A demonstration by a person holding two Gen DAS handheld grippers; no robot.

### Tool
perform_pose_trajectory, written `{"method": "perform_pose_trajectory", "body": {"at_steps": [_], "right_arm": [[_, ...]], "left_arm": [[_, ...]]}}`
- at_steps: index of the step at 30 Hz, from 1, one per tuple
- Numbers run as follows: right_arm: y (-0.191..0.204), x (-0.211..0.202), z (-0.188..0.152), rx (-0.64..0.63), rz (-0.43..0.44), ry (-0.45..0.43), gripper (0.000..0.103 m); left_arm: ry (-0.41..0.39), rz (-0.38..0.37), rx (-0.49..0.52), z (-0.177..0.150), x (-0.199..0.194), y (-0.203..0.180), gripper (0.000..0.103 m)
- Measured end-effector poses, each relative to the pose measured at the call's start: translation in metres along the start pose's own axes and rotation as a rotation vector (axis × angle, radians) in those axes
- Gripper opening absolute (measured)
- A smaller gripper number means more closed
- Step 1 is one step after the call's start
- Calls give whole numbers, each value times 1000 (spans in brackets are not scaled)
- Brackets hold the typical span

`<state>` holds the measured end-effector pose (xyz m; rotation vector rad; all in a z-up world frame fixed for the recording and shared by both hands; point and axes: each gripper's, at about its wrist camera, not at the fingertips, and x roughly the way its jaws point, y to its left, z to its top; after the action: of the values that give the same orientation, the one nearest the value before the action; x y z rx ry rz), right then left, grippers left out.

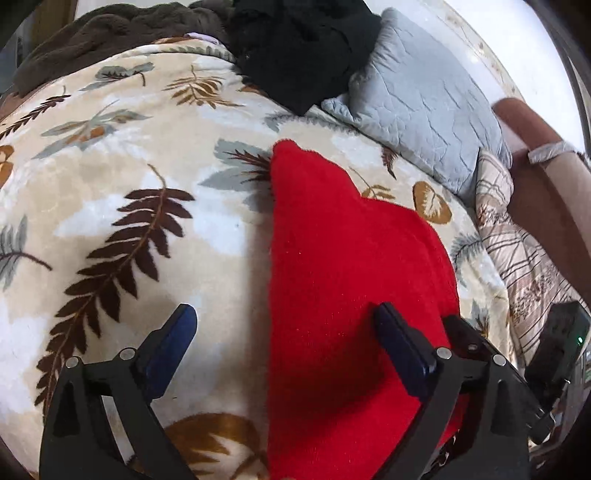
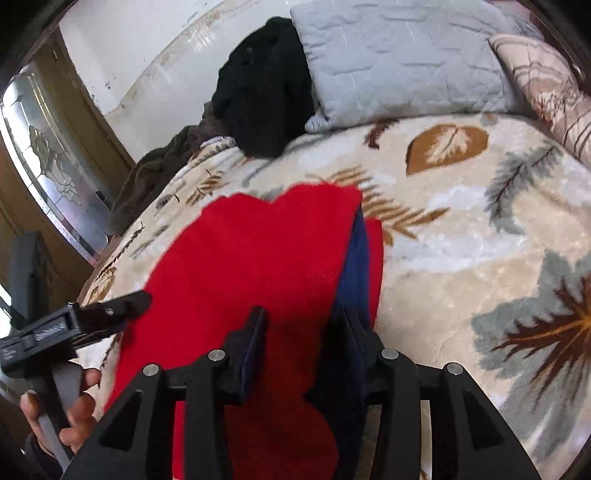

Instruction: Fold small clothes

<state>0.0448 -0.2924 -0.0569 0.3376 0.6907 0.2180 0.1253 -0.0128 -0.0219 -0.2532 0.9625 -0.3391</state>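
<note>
A red fleece garment (image 1: pixel 343 266) lies on the leaf-patterned blanket (image 1: pixel 129 166). My left gripper (image 1: pixel 288 325) is open just above it, its right finger (image 1: pixel 402 347) over the red cloth and its left finger (image 1: pixel 173 339) over the blanket. In the right wrist view the red garment (image 2: pixel 251 266) shows a dark blue lining (image 2: pixel 356 269) at its right edge. My right gripper (image 2: pixel 299 332) is partly open, with a fold of the red cloth lying between its fingers. The left gripper's body (image 2: pixel 74 325) and the hand holding it show at the left of that view.
A black garment (image 1: pixel 303 48) and a brown blanket (image 1: pixel 110 33) lie at the far side of the bed. A grey quilted pillow (image 1: pixel 424 103) and a striped pillow (image 1: pixel 517 251) lie at the right. A glass door (image 2: pixel 48 166) stands beyond the bed.
</note>
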Motion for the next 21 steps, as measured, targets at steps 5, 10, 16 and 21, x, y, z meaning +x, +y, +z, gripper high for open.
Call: {"method": "perform_pose_trajectory", "body": {"at_steps": [5, 10, 16, 21], "right_arm": [[-6, -19, -14, -1, 25, 22, 59], [-11, -23, -36, -40, -24, 57, 67], [-13, -57, -47, 32, -105, 104, 69], [0, -93, -40, -60, -180, 162, 81]], "left_arm": [[-39, 51, 65, -16, -12, -6, 98], [-39, 105, 84, -25, -17, -10, 99], [-13, 165, 114, -44, -47, -13, 98], [-38, 238, 204, -66, -77, -22, 98]]}}
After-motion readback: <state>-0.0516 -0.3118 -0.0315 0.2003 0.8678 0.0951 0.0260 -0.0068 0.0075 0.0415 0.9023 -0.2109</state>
